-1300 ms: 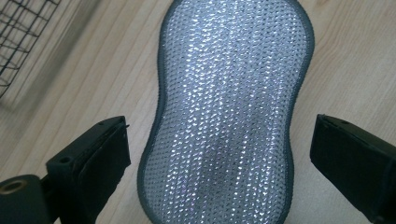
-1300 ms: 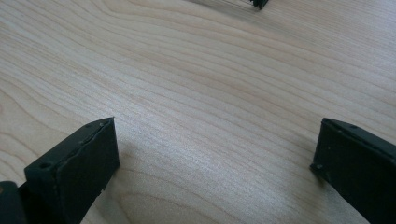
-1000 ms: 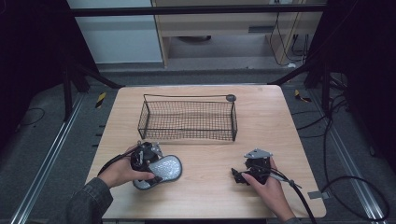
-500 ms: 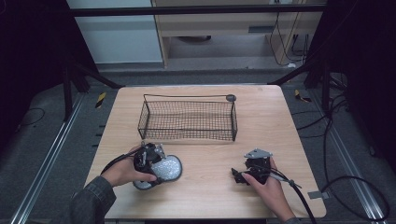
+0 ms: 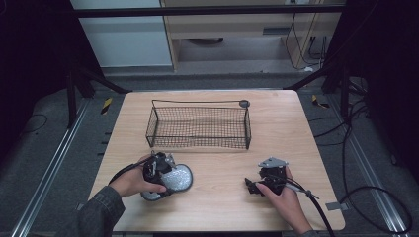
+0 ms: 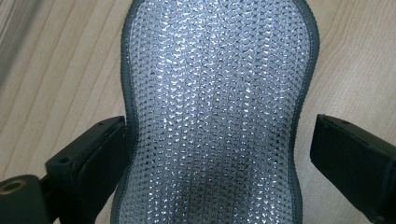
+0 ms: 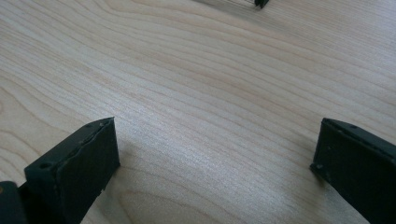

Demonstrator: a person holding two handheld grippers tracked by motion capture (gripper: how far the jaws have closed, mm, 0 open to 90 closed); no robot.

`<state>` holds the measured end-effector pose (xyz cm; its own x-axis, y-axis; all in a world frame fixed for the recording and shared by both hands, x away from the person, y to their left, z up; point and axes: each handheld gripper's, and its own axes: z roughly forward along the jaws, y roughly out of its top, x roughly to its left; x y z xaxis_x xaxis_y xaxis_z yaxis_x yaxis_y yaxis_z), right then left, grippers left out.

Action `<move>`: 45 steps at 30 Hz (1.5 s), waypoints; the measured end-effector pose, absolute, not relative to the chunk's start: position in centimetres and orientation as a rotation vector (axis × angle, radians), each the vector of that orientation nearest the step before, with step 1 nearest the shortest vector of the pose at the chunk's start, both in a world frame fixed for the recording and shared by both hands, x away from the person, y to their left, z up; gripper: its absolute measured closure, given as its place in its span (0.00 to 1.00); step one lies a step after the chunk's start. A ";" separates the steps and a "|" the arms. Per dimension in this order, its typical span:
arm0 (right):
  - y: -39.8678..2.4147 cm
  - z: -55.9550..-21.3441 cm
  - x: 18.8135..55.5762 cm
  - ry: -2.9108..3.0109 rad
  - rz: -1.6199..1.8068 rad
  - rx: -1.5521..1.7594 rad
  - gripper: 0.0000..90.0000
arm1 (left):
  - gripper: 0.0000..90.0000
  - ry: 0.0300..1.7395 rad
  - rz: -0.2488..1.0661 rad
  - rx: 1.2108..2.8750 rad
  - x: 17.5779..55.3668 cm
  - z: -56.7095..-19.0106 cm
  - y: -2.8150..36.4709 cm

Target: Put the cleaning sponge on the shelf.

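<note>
The basket (image 5: pixel 198 127) sits on the table (image 5: pixel 296 128) toward 12 o'clock. The scrub pad (image 5: pixel 175 178) lies at 7 o'clock, under the left gripper (image 5: pixel 165 175). The right gripper (image 5: pixel 257 185) rests at 5 o'clock, well apart from the pad.

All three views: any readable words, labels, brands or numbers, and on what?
None can be read.
Silver mesh scouring pad: no print, just the weave.
Wire basket: no tag.
Left gripper and right gripper: no legible markings.
Wooden table: grain alone.
</note>
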<state>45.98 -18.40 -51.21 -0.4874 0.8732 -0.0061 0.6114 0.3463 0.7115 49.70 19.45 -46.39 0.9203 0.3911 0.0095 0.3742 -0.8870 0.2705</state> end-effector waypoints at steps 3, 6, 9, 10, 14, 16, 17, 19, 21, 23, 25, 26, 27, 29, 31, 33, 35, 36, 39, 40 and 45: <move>-18.4 -51.2 46.0 2.230 0.926 1.304 0.00 | 0.05 0.574 0.086 2.818 49.9 -46.5 19.6; -18.4 -51.2 46.0 2.230 0.927 1.304 0.00 | 0.05 0.575 0.076 2.819 49.9 -46.5 19.6; -18.4 -51.2 46.0 2.232 0.927 1.303 0.00 | 0.05 0.568 0.069 2.830 50.1 -46.6 19.5; -18.4 -51.2 46.0 2.232 0.926 1.302 0.00 | 0.05 0.572 0.063 2.832 50.2 -46.7 19.5; -18.4 -51.2 46.0 2.233 0.926 1.302 0.00 | 0.04 0.584 0.062 2.834 50.4 -46.9 19.6; -18.4 -51.2 46.0 2.233 0.926 1.302 0.00 | 0.04 0.582 0.048 2.842 50.5 -47.1 19.6; -18.4 -51.2 46.0 2.233 0.926 1.302 0.00 | 0.04 0.583 0.043 2.842 50.5 -47.2 19.6; -18.4 -51.2 46.0 2.233 0.926 1.302 0.00 | 0.03 0.586 0.042 2.839 50.6 -47.3 19.6; -18.4 -51.2 46.0 2.234 0.926 1.302 0.00 | 0.03 0.593 0.042 2.836 50.6 -47.3 19.6; -18.4 -51.2 46.0 2.234 0.927 1.302 0.00 | 0.02 0.601 0.043 2.834 50.7 -47.5 19.6; -18.4 -51.2 46.0 2.234 0.925 1.301 0.00 | 0.02 0.605 0.046 2.831 50.7 -47.5 19.6; -18.4 -51.2 46.0 2.234 0.925 1.301 0.00 | 0.03 0.605 0.046 2.831 50.7 -47.5 19.6; -18.4 -51.2 46.0 2.234 0.927 1.302 0.00 | 0.03 0.607 0.044 2.830 50.7 -47.5 19.6; -18.4 -51.2 46.0 2.234 0.925 1.301 0.00 | 0.05 0.605 0.041 2.826 50.7 -47.6 19.6; -18.4 -51.2 46.0 2.234 0.927 1.301 0.00 | 0.07 0.597 0.052 2.828 50.6 -47.5 19.7; -18.4 -51.2 46.0 2.234 0.925 1.300 0.00 | 0.10 0.594 0.070 2.828 50.4 -47.5 19.6; -18.4 -51.2 46.0 2.234 0.925 1.300 0.00 | 0.12 0.593 0.082 2.830 50.2 -47.4 19.6; -18.4 -51.2 46.0 2.233 0.925 1.300 0.00 | 0.13 0.588 0.088 2.833 50.2 -47.4 19.6; -18.4 -51.2 45.9 2.233 0.926 1.300 0.00 | 0.16 0.583 0.099 2.839 50.1 -47.3 19.5; -18.4 -51.2 46.0 2.233 0.926 1.300 0.00 | 0.16 0.585 0.102 2.838 50.1 -47.3 19.5; -18.4 -51.2 45.9 2.231 0.926 1.300 0.00 | 0.18 0.585 0.107 2.837 49.9 -47.0 19.7</move>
